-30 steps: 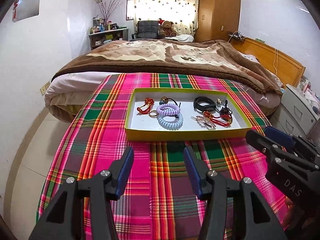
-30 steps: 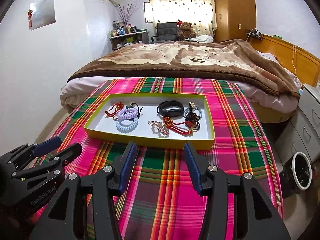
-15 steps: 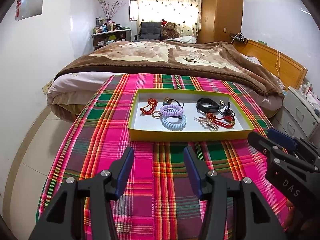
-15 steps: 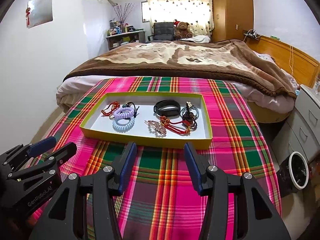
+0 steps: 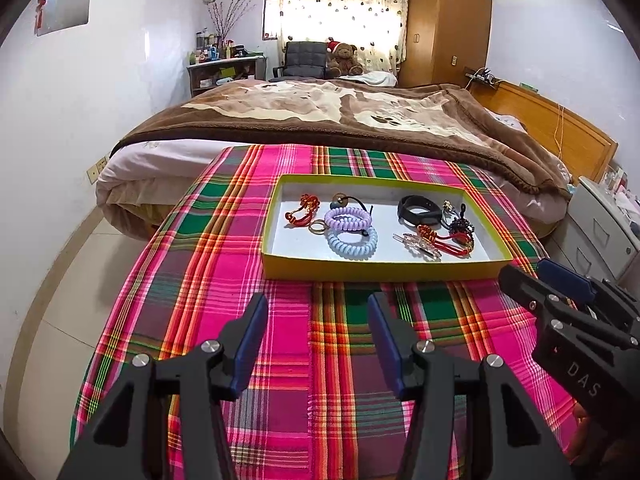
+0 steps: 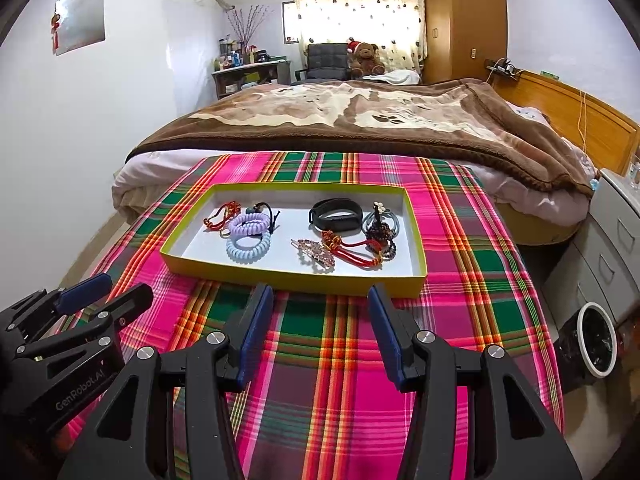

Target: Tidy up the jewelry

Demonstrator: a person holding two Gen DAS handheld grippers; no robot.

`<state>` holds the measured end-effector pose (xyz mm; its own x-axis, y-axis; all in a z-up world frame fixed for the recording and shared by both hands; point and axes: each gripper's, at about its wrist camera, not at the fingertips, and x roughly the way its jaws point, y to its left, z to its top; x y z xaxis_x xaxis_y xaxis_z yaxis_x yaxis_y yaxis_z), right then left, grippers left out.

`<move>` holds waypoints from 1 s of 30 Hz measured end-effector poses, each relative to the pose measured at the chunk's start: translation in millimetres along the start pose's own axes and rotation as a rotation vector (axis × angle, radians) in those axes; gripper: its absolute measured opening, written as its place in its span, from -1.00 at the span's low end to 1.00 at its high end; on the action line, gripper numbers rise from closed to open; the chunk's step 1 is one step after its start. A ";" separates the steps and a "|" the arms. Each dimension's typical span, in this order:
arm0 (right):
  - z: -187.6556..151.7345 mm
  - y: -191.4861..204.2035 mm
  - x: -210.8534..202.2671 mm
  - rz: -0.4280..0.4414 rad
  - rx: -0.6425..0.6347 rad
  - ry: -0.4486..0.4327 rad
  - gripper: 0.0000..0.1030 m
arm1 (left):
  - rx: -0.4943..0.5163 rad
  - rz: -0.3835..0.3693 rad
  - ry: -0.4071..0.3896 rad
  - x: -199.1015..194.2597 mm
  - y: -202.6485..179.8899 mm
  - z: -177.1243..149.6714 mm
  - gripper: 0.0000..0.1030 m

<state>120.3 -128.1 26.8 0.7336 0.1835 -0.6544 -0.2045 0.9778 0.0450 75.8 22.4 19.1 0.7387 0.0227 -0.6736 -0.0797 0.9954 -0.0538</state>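
Observation:
A yellow-rimmed tray (image 5: 376, 269) with a white floor sits on the plaid cloth; it also shows in the right wrist view (image 6: 288, 278). Inside lie a red cord bracelet (image 5: 301, 213), a purple coil band (image 5: 347, 219), a pale blue coil band (image 5: 352, 242), a black wristband (image 5: 418, 210), a clear hair clip (image 5: 420, 242) and dark beads with red cord (image 5: 460, 232). My left gripper (image 5: 316, 318) is open and empty, short of the tray. My right gripper (image 6: 320, 312) is open and empty at the tray's near rim.
The plaid-covered table (image 5: 192, 280) stands against a bed with a brown blanket (image 5: 340, 120). A grey drawer unit (image 6: 612, 248) and a bin with a white rim (image 6: 596, 338) stand to the right. Bare floor lies to the left.
Both grippers have drawn back and up a little from the tray. Both stay open and empty. The jewelry has not moved.

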 end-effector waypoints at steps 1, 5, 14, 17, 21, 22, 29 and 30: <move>0.0 -0.1 0.0 0.000 0.000 -0.001 -0.03 | 0.000 0.002 0.001 0.2 0.0 -0.2 0.04; -0.4 -0.1 0.8 0.001 0.000 0.002 -0.03 | 0.009 0.007 0.002 0.7 -0.5 -0.7 0.04; -0.9 0.5 1.2 0.001 -0.002 0.002 -0.03 | 0.007 0.009 0.004 0.6 0.6 -0.3 0.04; -0.9 0.6 1.3 0.000 -0.001 0.002 -0.03 | 0.008 0.011 0.004 0.6 1.6 -0.6 0.04; -1.0 0.6 0.9 0.001 -0.001 0.003 -0.03 | 0.009 0.014 0.004 1.0 1.5 -0.9 0.04; -1.1 0.7 1.0 -0.001 -0.001 0.004 -0.03 | 0.008 0.014 0.003 0.7 1.5 -0.8 0.04; -2.5 2.2 4.4 0.001 -0.001 0.008 -0.03 | 0.007 0.013 0.006 1.0 2.8 -1.1 0.04; -3.0 2.5 4.5 0.001 -0.002 0.008 -0.03 | 0.006 0.013 0.006 1.1 2.8 -1.1 0.04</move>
<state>121.2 -125.2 21.7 0.7284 0.1834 -0.6601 -0.2063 0.9775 0.0440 75.7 25.1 17.3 0.7337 0.0348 -0.6786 -0.0849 0.9956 -0.0407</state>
